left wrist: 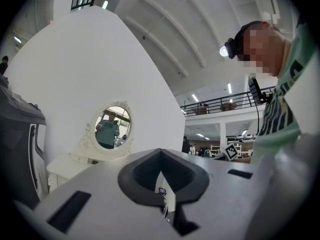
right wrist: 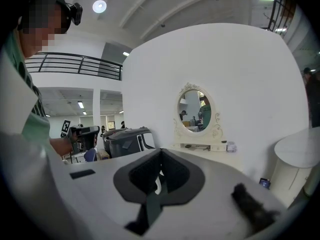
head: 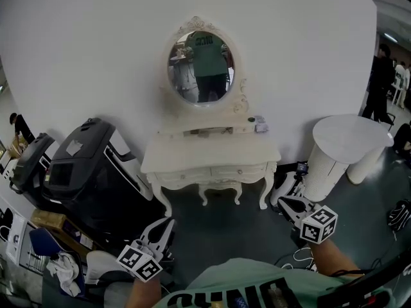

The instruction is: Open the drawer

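Left hand-held gripper (head: 164,224), right hand-held gripper (head: 284,204): level, closed.

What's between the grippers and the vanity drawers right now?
Nothing visible: bare floor lies between the left gripper, the right gripper and the drawers. The black machine and round white table stand off to the sides.
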The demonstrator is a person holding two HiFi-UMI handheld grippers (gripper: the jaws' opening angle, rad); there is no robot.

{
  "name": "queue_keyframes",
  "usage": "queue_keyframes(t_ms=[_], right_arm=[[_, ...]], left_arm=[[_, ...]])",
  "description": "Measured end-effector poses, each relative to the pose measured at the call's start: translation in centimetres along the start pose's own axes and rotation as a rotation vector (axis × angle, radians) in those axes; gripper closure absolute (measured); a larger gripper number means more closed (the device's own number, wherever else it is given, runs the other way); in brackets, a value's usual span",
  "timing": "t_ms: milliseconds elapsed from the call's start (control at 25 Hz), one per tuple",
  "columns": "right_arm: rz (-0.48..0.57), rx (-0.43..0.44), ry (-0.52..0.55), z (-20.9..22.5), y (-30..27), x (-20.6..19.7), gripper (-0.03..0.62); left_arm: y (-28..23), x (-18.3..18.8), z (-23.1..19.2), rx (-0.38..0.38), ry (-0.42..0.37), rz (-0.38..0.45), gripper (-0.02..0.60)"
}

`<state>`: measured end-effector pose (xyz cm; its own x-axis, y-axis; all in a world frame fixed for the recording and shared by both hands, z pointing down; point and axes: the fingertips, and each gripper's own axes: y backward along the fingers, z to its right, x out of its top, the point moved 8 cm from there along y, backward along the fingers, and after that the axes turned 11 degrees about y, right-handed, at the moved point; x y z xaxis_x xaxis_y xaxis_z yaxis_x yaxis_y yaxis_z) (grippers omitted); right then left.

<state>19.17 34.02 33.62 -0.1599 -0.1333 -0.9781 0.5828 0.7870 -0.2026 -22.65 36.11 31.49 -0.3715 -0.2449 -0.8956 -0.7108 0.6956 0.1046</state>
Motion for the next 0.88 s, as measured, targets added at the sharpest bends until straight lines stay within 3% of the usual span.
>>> queue_keyframes(t_ms=[360, 880], right_arm=[[0.016, -0.055, -0.008, 5.6, 5.1, -1.0, 0.583], [0.026, -0.062, 0.016, 12.8, 11.8, -2.5, 0.583]], left_arm=[[-6.3, -1.4, 3.9, -0.056, -0.016, -0.026, 0.577], [-14.4, -4.6, 10.1, -0.080, -0.028, -0.041, 0.577]])
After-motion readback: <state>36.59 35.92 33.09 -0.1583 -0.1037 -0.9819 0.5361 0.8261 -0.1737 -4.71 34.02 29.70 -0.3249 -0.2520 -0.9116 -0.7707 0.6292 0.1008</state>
